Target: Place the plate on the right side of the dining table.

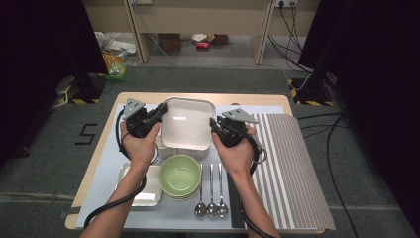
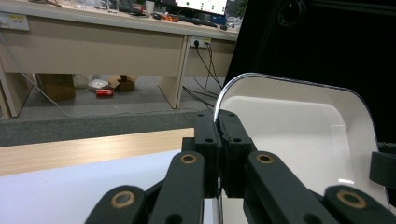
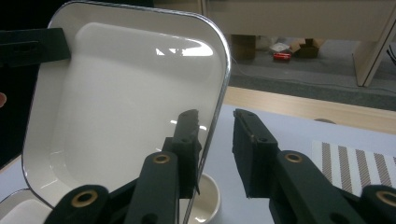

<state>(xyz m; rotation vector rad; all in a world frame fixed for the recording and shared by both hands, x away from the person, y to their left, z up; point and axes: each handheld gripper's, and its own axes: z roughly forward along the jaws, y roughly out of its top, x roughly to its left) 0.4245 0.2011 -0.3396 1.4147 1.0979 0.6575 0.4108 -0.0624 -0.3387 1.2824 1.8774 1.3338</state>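
Above the desk [image 1: 106, 148], a white square tray [image 1: 187, 126] is held tilted between both forearms. Left tongs [image 2: 218, 135] are clenched on its rim; right tongs [image 3: 215, 140] straddle the opposite rim, one pad apart.

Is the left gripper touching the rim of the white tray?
Touching. In the left gripper view, the left gripper has its fingers shut on the rim of the white tray, with no gap visible.

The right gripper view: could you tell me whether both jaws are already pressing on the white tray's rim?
No, the right gripper has one jaw against the white tray rim, while the other stands clear of it.
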